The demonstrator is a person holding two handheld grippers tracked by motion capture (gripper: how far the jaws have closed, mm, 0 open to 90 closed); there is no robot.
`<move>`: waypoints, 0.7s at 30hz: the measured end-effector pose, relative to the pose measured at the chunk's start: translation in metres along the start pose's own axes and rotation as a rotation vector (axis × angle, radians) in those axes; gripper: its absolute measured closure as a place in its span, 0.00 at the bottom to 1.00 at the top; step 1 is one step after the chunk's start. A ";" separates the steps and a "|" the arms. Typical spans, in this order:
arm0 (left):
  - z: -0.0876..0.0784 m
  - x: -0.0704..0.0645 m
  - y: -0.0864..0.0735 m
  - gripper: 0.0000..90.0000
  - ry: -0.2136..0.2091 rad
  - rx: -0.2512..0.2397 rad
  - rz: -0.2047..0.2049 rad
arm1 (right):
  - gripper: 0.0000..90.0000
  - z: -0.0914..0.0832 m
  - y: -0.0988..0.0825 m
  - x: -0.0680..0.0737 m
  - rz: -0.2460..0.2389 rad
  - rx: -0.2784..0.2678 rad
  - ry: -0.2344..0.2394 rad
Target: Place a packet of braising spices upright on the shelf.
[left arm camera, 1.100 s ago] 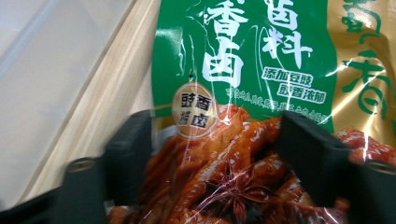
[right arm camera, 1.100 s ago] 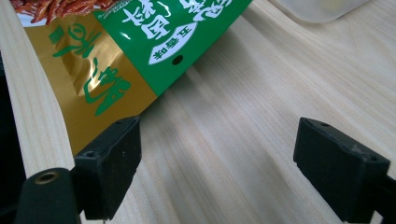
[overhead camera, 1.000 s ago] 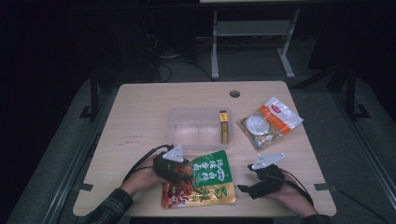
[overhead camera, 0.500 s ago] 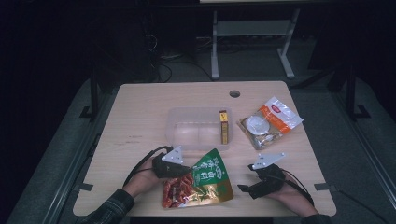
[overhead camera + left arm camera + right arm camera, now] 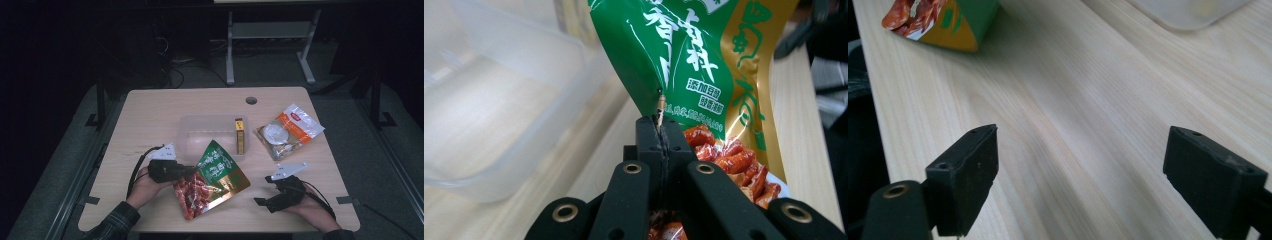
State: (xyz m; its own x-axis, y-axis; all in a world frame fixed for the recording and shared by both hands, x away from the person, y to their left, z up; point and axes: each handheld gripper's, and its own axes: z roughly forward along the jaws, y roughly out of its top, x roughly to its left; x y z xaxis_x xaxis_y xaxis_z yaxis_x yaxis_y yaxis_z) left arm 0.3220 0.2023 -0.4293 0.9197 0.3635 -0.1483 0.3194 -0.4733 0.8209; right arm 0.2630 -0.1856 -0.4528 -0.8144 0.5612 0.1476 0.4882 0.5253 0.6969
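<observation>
Left fingers: the left gripper (image 5: 659, 131) has its fingers (image 5: 648, 150) pressed together on the edge seam of the snack bag (image 5: 694, 75), pinching the foil between them; they have just been closing, with that edge in the gap.
Snack bag: green and gold with red sausages showing through its window, seen from above (image 5: 212, 177) tilted, its green top corner raised toward the clear plastic box (image 5: 207, 135), its lower end near the front of the surface (image 5: 150, 115).
Left hand pose: the left hand (image 5: 145, 182) comes in from the bottom left, gripper (image 5: 192, 171) pointing level toward the right, cable looping behind it.
Right fingers: the right gripper (image 5: 1080, 165) has its fingers (image 5: 970, 165) spread wide with only bare wood between them.
Right hand pose: the right hand (image 5: 310, 207) rests low at the front right, gripper (image 5: 261, 198) pointing left toward the bag but well apart from it.
Change from a second ago: the bag lay flat then; now its gripped side is lifted and it has swung toward the box. The left hand has risen with it. The right hand has stayed put.
Further out: a yellow stick pack (image 5: 240, 135) lies in the box, and a clear orange-topped bag (image 5: 289, 131) lies just right of it.
</observation>
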 end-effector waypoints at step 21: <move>-0.028 0.006 0.011 1.00 0.122 -0.199 -0.102 | 0.22 0.029 0.067 0.018 0.067 -0.252 0.146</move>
State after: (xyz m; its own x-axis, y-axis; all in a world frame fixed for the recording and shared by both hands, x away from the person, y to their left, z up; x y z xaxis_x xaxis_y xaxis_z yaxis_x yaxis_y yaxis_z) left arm 0.3249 0.2220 -0.4053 0.8467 0.5014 -0.1780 0.3466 -0.2660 0.8995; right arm 0.2901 -0.1222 -0.4239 -0.8285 0.4814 0.2861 0.4642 0.3043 0.8318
